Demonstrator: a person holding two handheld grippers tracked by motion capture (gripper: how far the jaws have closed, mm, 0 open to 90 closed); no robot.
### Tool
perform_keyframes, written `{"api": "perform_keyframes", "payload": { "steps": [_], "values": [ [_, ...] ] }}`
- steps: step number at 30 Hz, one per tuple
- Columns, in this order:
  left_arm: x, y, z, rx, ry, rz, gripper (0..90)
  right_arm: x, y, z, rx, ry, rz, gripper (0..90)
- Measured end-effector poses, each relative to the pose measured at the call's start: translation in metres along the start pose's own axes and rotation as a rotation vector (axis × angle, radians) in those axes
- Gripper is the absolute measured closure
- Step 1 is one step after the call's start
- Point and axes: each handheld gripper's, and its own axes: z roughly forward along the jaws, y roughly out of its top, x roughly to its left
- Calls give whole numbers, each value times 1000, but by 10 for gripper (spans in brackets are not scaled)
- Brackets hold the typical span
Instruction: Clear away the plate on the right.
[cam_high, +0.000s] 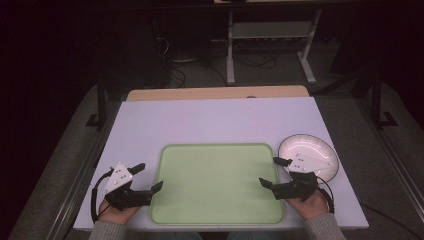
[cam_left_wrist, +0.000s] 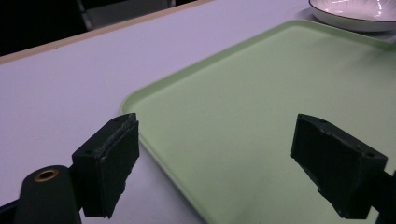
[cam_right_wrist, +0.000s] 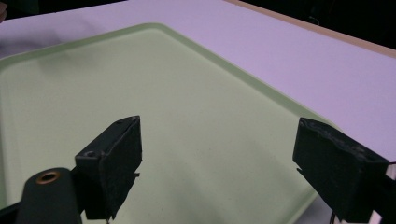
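The white plate sits on the counter right beside the right gripper, far from the left gripper. Both jaws gape wide, holding nothing, flanking the green tray.

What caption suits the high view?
Two open grippers, left gripper and right gripper, flank a green tray; white plate beside it.

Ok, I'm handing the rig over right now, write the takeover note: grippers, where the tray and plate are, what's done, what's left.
Left gripper: open, holding nothing, at the left edge of the green tray.
Right gripper: open, holding nothing, at the tray's right edge.
Tray: flat on the white table, nothing on it.
White plate: on the table beside the tray's far right corner, just behind the right gripper.
Done: nothing grasped yet.
Left: probably the plate onto the tray.
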Motion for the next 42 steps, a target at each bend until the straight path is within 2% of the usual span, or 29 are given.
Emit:
{"api": "perform_keyframes", "payload": {
  "steps": [20,42],
  "values": [
    [0,0,0,-1,-8,-2,151,0,0,-1,4,14,3,150],
    [0,0,0,1,-14,-3,151,2,-3,-11,2,31,32,150]
  ]
}}
